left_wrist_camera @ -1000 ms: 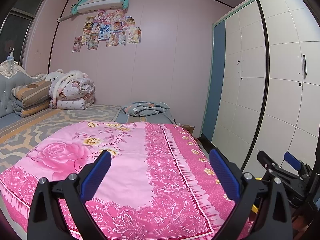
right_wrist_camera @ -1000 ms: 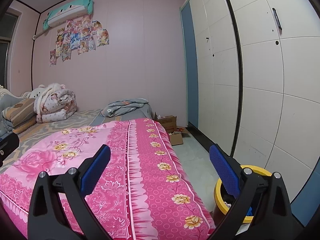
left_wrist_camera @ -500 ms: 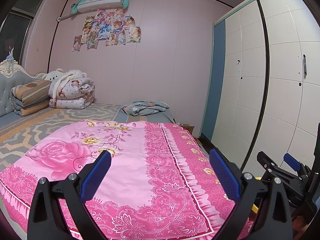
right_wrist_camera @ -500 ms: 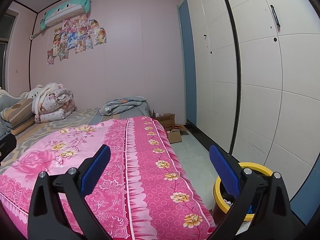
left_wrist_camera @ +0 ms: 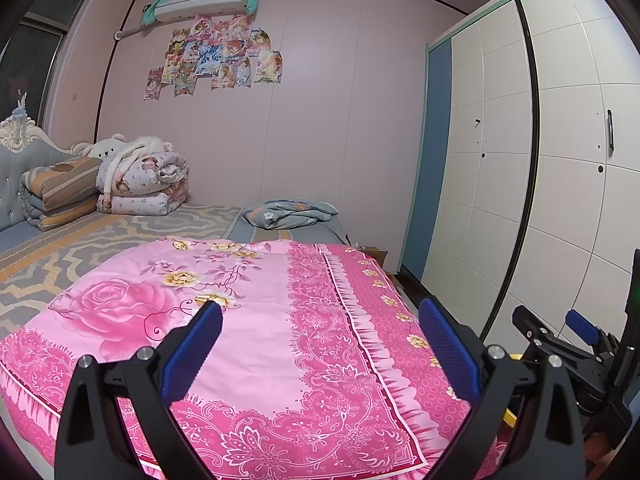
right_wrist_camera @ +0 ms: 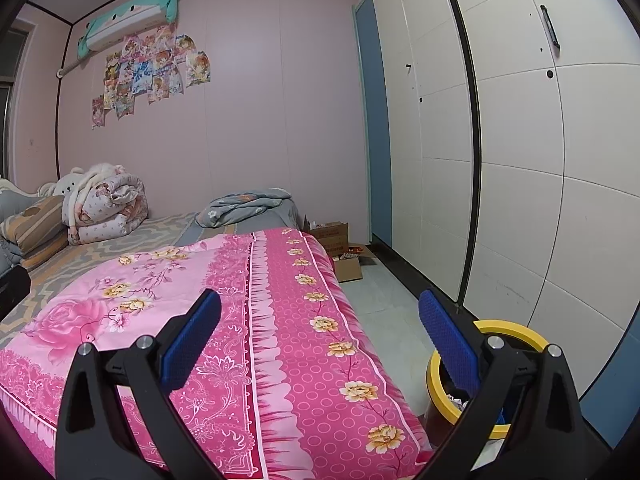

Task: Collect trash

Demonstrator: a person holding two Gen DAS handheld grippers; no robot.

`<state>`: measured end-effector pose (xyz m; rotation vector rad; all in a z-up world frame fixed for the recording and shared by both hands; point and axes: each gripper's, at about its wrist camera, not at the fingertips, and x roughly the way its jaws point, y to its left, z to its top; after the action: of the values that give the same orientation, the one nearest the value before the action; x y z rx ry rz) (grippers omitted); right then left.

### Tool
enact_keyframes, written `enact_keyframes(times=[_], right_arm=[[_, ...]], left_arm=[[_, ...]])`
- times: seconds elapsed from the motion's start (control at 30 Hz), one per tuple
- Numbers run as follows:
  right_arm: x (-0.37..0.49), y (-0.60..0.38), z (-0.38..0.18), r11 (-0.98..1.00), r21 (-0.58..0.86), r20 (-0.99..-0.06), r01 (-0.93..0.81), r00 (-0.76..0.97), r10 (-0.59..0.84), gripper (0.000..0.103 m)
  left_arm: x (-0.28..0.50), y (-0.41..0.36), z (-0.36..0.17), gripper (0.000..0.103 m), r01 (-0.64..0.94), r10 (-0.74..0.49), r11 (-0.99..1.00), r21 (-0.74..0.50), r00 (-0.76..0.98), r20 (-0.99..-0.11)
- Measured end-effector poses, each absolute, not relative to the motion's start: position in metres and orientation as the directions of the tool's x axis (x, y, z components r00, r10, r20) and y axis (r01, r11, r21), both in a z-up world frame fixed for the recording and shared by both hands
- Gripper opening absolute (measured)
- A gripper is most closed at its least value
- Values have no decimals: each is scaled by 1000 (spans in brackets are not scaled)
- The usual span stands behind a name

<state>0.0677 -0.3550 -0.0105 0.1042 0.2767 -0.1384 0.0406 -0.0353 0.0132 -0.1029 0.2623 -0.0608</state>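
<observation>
My left gripper (left_wrist_camera: 320, 316) is open and empty, held over the foot of a bed with a pink floral quilt (left_wrist_camera: 240, 320). My right gripper (right_wrist_camera: 320, 312) is open and empty over the quilt's right edge (right_wrist_camera: 328, 344). It also shows at the right of the left wrist view (left_wrist_camera: 552, 324). A black trash bin with a yellow rim (right_wrist_camera: 496, 328) stands on the floor beside the bed, partly behind my right finger. Some trash lies inside it. No loose trash shows on the quilt.
A white sliding wardrobe (right_wrist_camera: 520, 160) lines the right side. Open cardboard boxes (right_wrist_camera: 340, 248) sit on the tiled floor (right_wrist_camera: 380, 304) by the far wall. Folded bedding (left_wrist_camera: 140, 184) and a grey blanket (left_wrist_camera: 292, 212) lie farther up the bed.
The right wrist view has drifted slightly left and down, so the bin shows a little more. The left view has hardly moved. Both grippers stay open.
</observation>
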Motion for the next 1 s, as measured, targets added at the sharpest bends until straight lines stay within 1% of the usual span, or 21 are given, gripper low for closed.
enact_keyframes(times=[1.0], right_arm=[[72, -352, -15, 983, 90, -303, 159, 945, -126, 95]], left_arm=[[46, -36, 7, 95, 54, -81, 992, -110, 962, -262]])
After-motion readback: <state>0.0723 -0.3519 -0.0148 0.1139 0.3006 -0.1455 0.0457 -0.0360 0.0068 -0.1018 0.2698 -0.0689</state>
